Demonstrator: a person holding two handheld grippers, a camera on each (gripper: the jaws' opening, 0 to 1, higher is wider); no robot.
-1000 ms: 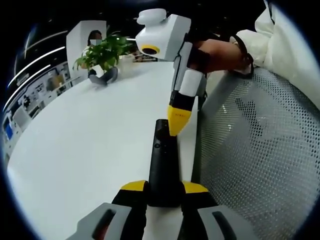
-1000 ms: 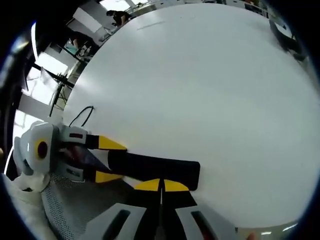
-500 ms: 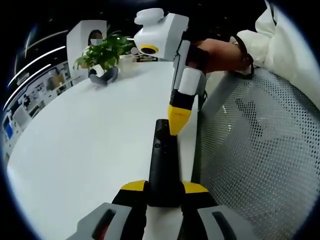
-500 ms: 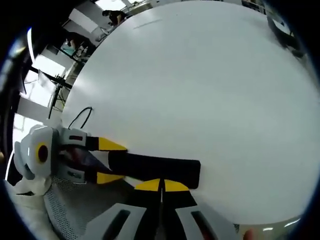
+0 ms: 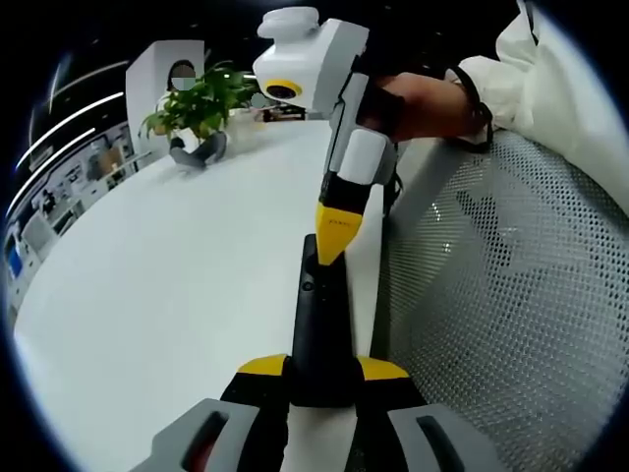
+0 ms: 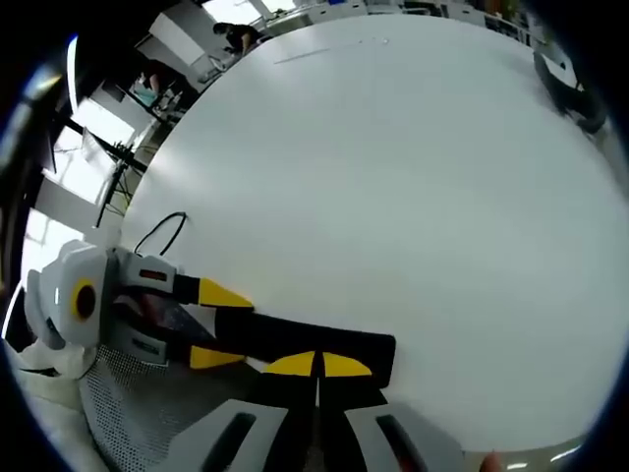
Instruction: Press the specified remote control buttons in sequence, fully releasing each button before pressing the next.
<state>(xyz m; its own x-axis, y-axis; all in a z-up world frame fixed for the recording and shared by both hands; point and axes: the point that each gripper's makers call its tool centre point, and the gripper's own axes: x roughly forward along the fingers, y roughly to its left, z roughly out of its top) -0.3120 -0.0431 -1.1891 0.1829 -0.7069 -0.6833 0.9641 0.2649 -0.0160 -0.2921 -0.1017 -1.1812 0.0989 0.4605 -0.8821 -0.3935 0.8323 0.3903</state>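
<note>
Pressing with closed right tool (image 5: 331,248) tip on long black plastic remote (image 5: 319,334), whose near end left tool (image 5: 322,372) clamped on white surface (image 5: 157,285). Tip had shifted further along remote since a second ago; likely next button underway.

Remote (image 5: 319,324) matt black plastic; table (image 5: 167,265) smooth white; chair mesh (image 5: 491,295) perforated grey.
</note>
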